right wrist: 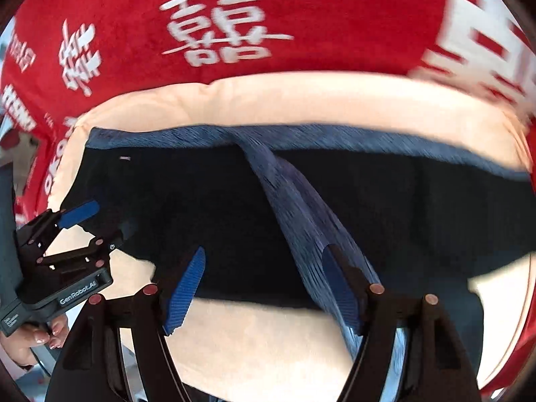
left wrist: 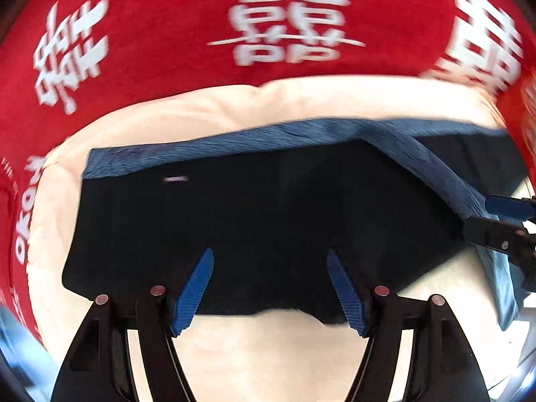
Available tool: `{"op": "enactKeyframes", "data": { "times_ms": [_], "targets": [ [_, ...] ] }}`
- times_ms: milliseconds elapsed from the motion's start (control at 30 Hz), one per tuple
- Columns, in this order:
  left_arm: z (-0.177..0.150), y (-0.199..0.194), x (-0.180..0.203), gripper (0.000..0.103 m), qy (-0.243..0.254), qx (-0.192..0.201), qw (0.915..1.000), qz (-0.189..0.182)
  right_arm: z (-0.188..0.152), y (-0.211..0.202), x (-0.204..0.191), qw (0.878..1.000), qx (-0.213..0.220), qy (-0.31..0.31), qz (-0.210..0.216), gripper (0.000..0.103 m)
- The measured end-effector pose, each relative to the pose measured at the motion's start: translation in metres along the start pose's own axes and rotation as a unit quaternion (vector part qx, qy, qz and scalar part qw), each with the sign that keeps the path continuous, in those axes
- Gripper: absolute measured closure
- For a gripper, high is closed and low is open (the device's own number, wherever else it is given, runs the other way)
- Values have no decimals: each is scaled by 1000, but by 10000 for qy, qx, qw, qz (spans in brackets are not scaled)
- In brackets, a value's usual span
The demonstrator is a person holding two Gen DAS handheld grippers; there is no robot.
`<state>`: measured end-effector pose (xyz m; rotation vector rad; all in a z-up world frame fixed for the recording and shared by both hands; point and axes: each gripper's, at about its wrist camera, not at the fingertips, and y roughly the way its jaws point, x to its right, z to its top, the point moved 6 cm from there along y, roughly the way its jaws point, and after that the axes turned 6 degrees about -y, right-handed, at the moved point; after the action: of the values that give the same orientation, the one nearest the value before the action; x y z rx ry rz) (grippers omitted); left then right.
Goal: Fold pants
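Dark navy pants (left wrist: 254, 221) lie flat on cream padding (left wrist: 254, 351), ribbed waistband (left wrist: 234, 142) along its far edge, red printed cloth (left wrist: 167, 33) beyond. Left gripper (left wrist: 269, 288) spread, empty, over the near hem. Right gripper (right wrist: 264, 288) open astride a raised ribbed strip (right wrist: 301, 211). Judgement: pinch both layers squarely, carry over level.

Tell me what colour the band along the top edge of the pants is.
Blue, ribbed band on otherwise black pants; clearest in the left wrist view.
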<state>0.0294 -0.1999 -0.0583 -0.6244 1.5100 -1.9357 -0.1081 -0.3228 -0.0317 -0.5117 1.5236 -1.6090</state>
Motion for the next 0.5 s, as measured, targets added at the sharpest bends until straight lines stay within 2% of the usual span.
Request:
{"op": "enactKeyframes", "data": {
  "times_ms": [133,233,300,367,400,500],
  "targets": [
    [-14,-13,32,31,429,-80,9980,-466,-62,-23,44,9962,203,844,101,27],
    [-25,-14,69,31,761,-136,9936,-821,-123,-43,92,9858,383,1631,54,27],
    [-34,-12,98,31,912,-289,9892,-1113,-173,-58,131,9747,451,2179,-190,27],
    [-40,-9,124,31,959,-439,9852,-1353,-211,-65,159,9630,461,2646,-217,27],
    [-43,-6,139,31,942,-517,9830,-1487,-234,-67,175,9547,428,2939,-166,27],
    [-48,4,178,31,817,-753,9782,-1754,-272,-61,201,9372,393,3462,158,28]
  ]
}}
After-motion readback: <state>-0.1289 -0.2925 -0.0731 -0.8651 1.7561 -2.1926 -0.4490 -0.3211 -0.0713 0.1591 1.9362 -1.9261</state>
